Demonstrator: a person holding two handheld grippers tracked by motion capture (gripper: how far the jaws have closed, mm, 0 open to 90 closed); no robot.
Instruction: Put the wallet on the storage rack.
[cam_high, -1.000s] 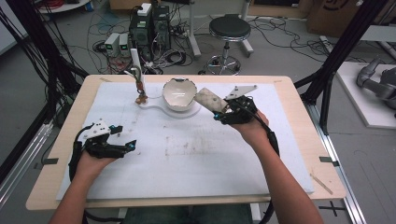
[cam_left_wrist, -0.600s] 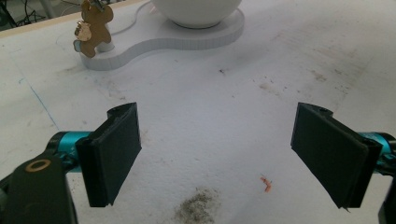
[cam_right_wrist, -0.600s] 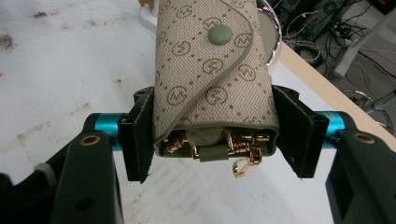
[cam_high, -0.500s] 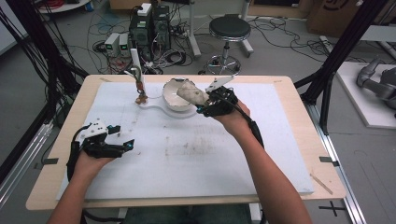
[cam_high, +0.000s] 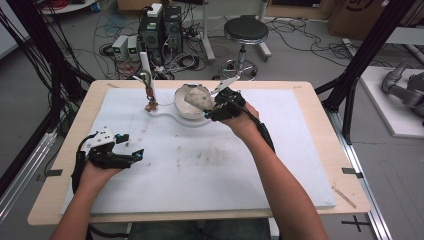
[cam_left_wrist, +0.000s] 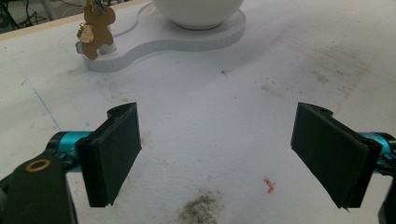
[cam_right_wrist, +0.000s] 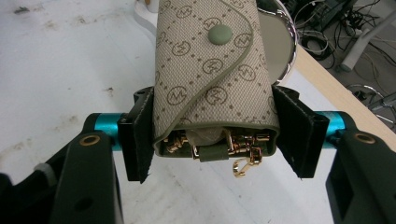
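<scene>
High view: The counter (cam_high: 320, 150) is a wooden top covered by a white mat marked with grey smudges. At the far middle of the mat sits a white stand base (cam_high: 172, 116) that carries a white bowl (cam_high: 186, 107). At the base's left end a small brown gingerbread-shaped charm (cam_high: 150, 95) hangs from an upright post. The right claw (cam_high: 212, 107) is at the bowl's right rim and holds a beige patterned pouch (cam_high: 199, 98) over the bowl opening. The left claw (cam_high: 131, 147) rests low on the near left part of the mat, well apart from the stand, pointing right. A round stool (cam_high: 245, 30) and electronics boxes stand on the floor beyond the counter.

Left gripper view: The left claw (cam_left_wrist: 217, 154) has its jaws spread wide with bare mat between them. A grey dust patch and a small red fleck lie on the mat near the jaws. Farther off are the stand base (cam_left_wrist: 187, 39), the underside of the bowl (cam_left_wrist: 198, 11) and the charm (cam_left_wrist: 93, 30) at the base's left end.

Right gripper view: The right claw (cam_right_wrist: 217, 135) is clamped on the pouch (cam_right_wrist: 210, 79), one jaw on each side. The pouch is monogram-patterned, with a green snap button on its flap. Gold clasps and a hook show at its near open end. A chrome-rimmed round object (cam_right_wrist: 280, 42) lies behind the pouch; its identity cannot be determined.
</scene>
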